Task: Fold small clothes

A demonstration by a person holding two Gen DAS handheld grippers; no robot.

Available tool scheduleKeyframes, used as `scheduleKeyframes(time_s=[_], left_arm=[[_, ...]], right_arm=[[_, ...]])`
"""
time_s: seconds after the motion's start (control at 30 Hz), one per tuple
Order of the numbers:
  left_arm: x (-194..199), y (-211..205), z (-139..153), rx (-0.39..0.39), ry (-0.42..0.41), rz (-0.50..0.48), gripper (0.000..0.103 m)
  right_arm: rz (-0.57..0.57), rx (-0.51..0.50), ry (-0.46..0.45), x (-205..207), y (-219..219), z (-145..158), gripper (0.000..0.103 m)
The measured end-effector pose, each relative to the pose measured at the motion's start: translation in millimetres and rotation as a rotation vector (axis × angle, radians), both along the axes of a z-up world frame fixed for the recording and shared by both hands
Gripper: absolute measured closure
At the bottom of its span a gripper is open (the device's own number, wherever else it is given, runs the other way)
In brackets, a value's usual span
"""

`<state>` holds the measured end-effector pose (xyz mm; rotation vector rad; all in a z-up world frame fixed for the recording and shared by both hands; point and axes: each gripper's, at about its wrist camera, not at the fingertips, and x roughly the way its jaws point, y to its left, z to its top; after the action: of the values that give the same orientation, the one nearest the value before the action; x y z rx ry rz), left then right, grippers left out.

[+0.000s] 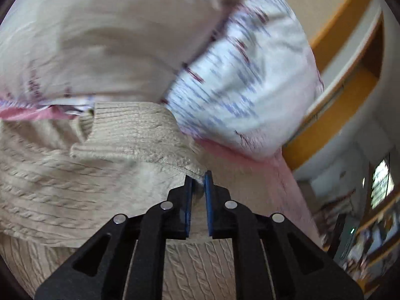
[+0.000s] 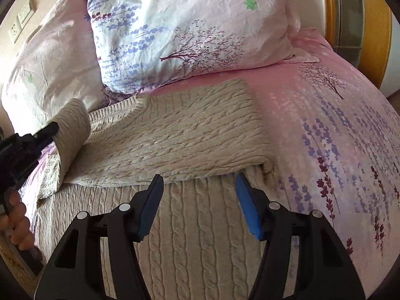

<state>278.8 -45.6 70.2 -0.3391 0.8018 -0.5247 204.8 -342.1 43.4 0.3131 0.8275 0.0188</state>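
Observation:
A beige cable-knit sweater (image 2: 180,135) lies on the pink bed, with one part folded across its body. My left gripper (image 1: 198,178) is shut on a ribbed edge of the sweater (image 1: 135,135), which sits pinched between the blue pads. In the right wrist view the left gripper (image 2: 50,128) holds that lifted, curled part at the sweater's left side, with a person's hand (image 2: 15,215) behind it. My right gripper (image 2: 198,177) hovers open over the near part of the sweater, just short of the folded edge. Nothing is between its fingers.
Two flower-printed pillows (image 2: 190,25) lean at the head of the bed, just behind the sweater. The pink floral bedsheet (image 2: 337,137) spreads to the right. A wooden headboard (image 2: 375,32) stands at the far right and wall switches (image 2: 23,17) at the far left.

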Motion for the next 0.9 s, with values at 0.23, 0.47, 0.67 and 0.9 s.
scheduleKeyframes(time_s=[0.23,0.47,0.67,0.9], left_arm=[[-21,-67,-28,0.240,-0.010,-0.258,0.061],[-36,72,-11,0.194,-0.019,0.032,0.051],[-39,202,-28,0.189,0.128,0.348,0.052],[-41,236,-51,0.146,0.228,0.381,0.057]], right_arm=[[-0.056,0.077,-0.001,5,-27,2,0.042],[0.073,0.266,0.008,37,-16,9,0.055],[0.080,0.302,0.110,77,2,-12,0.066],[0.120,0.274,0.097,78,21,-14,0.082]])
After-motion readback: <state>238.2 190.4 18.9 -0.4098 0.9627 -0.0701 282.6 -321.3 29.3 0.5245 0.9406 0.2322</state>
